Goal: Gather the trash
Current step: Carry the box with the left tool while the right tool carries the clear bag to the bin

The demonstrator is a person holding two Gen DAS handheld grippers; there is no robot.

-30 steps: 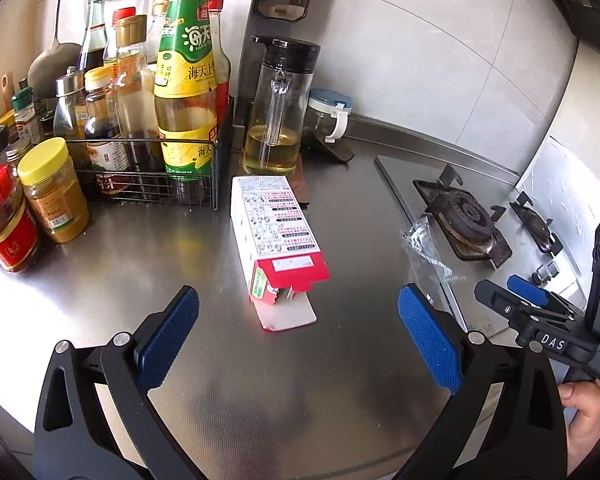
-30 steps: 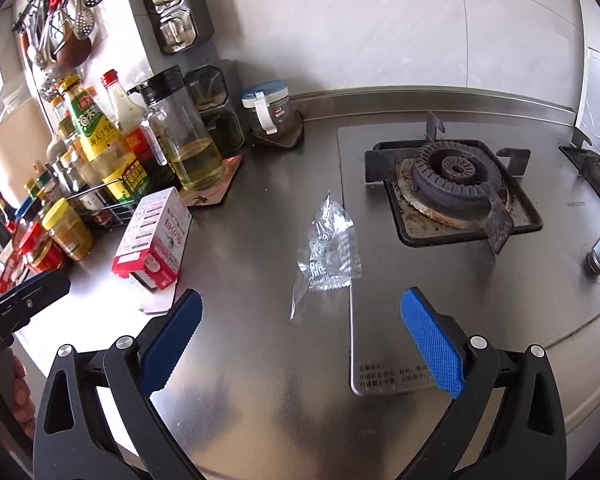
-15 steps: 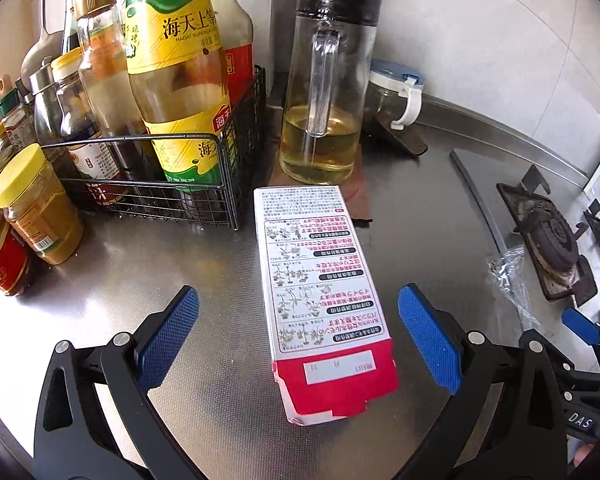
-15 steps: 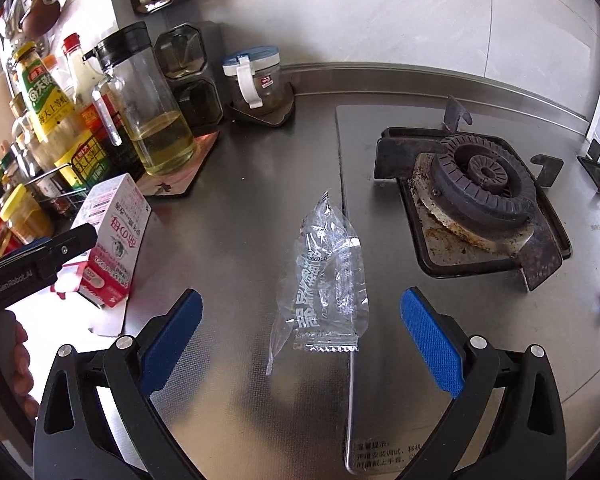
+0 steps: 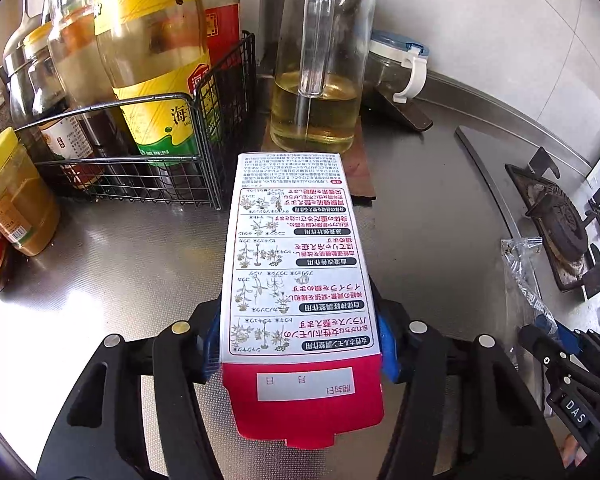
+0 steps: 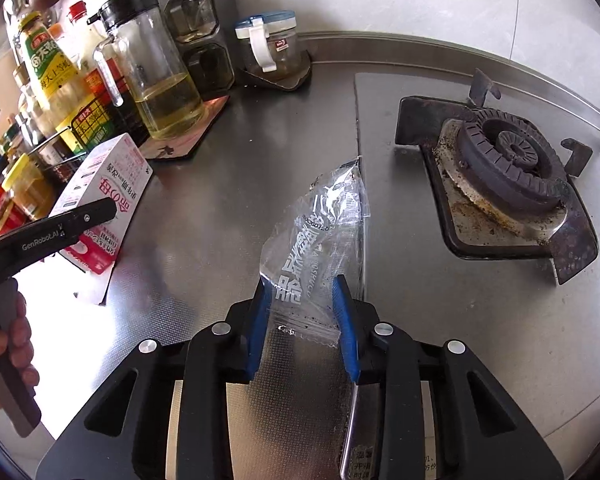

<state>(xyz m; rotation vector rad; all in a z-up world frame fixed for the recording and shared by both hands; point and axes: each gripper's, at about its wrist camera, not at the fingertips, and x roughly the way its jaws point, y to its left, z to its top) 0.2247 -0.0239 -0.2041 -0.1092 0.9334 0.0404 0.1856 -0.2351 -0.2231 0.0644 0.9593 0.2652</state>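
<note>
A red and white carton (image 5: 296, 264) lies flat on the steel counter (image 5: 112, 280). My left gripper (image 5: 300, 320) straddles its near end; the jaws are closing and both blue pads (image 5: 389, 348) press on its long sides. From the right wrist view the same carton (image 6: 112, 176) shows at the left, with a black finger of the left gripper (image 6: 80, 216) across it. A clear printed plastic wrapper (image 6: 324, 216) lies beside the hob. My right gripper (image 6: 300, 292) is over the wrapper's near end, jaws closing, pads meeting both of its edges.
A wire rack (image 5: 204, 128) of sauce bottles, a glass oil jug (image 5: 316, 92) and a yellow-lidded jar (image 5: 12, 196) stand behind the carton. The gas burner (image 6: 508, 160) lies right of the wrapper. A small lidded jar (image 6: 268, 44) is at the back wall. A hand (image 6: 4, 344) grips the left tool.
Both grippers came down and forward over their objects. Their jaws, wide open in the earlier frames, have closed in on the carton and on the wrapper.
</note>
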